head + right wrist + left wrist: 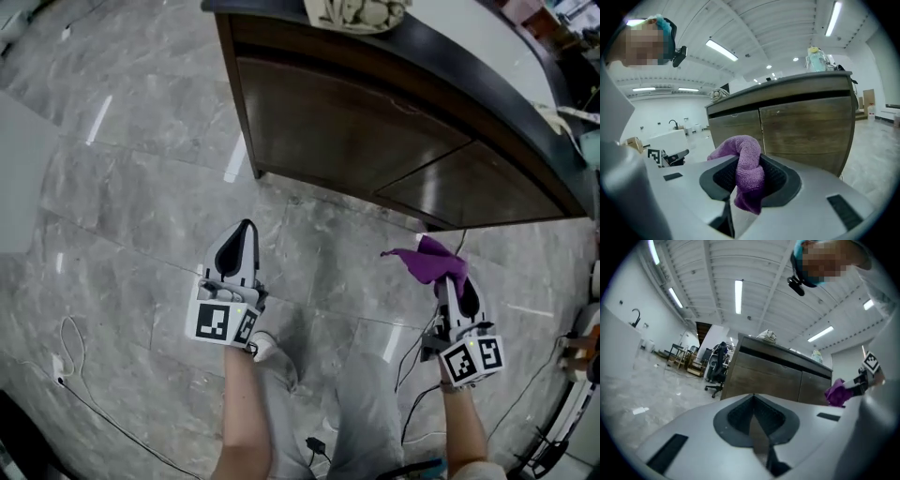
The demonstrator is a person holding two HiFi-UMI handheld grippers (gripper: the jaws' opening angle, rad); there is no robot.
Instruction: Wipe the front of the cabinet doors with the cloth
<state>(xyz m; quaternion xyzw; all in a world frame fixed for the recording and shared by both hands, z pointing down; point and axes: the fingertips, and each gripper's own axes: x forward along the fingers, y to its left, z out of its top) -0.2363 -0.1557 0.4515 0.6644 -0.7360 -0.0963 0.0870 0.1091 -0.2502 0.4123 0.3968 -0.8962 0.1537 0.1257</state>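
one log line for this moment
left tongs: shut, empty | right tongs: shut on purple cloth | cabinet doors: no contact yet

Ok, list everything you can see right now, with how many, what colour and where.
Wooden cabinet doors: two, dark brown, side by side under the counter ahead.
Curved countertop: one, black, over the doors.
Lumpy bundle: one, off-white, on the countertop.
Fluffy microfibre cloth: one, purple, clamped in the right tool.
Polished stone floor tiles: many, grey, underfoot.
Thin floor cable: one, white, lower left.
Wheeled office chair: one, black, beyond the cabinet's left end.
Left tool: one, grey and black, jaws together, empty, over the floor.
Right tool: one, grey and black, shut on the cloth.
Person's trouser legs: grey, bottom of the head view.
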